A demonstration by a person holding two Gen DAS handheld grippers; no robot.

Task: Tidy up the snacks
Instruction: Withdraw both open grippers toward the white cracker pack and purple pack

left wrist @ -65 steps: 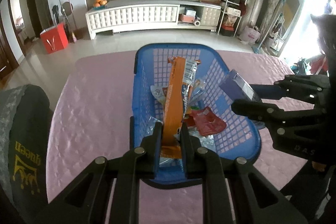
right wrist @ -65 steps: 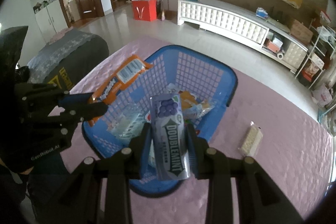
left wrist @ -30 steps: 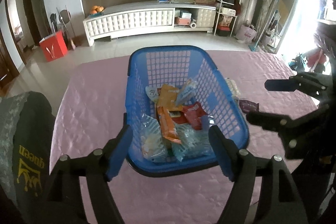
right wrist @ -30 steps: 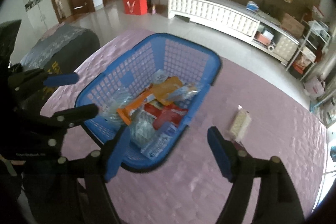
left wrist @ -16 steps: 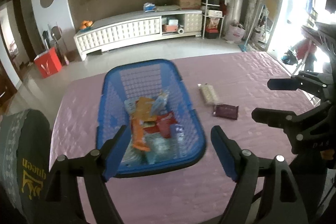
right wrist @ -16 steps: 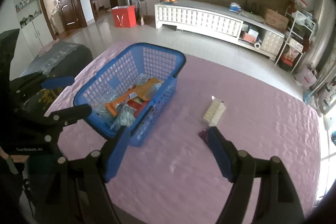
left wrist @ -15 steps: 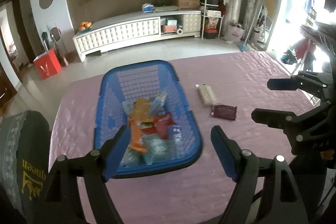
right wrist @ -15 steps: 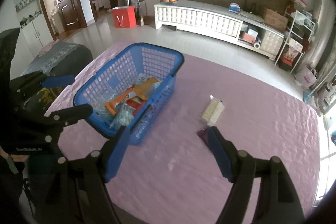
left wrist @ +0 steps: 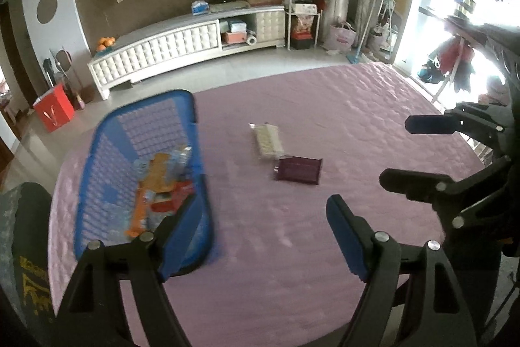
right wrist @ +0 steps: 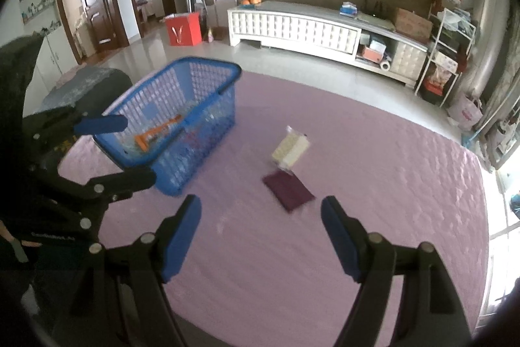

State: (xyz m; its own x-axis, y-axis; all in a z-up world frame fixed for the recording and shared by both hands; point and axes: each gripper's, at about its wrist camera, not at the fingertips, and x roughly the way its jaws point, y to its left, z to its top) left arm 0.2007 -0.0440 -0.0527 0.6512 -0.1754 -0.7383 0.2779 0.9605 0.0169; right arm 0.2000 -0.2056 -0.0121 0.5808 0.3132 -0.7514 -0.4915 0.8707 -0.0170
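Note:
A blue plastic basket (left wrist: 97,145) (right wrist: 208,77) with several snack packets inside stands on the left of the pink table. A pale cracker pack (left wrist: 268,140) (right wrist: 291,147) and a dark purple packet (left wrist: 297,169) (right wrist: 287,189) lie side by side on the cloth to the basket's right. My left gripper (left wrist: 263,233) is open and empty, near the basket's front right corner. My right gripper (right wrist: 260,233) is open and empty, just in front of the purple packet.
The pink quilted table (left wrist: 325,106) drops off at its far edge towards a tiled floor. A dark cushioned chair (left wrist: 22,249) stands at the left. A white sideboard (right wrist: 292,25) and a red box (right wrist: 182,28) stand far behind.
Both grippers let go of their snacks into the basket, opened wide, and have swung right away from the basket towards the two packets on the cloth.

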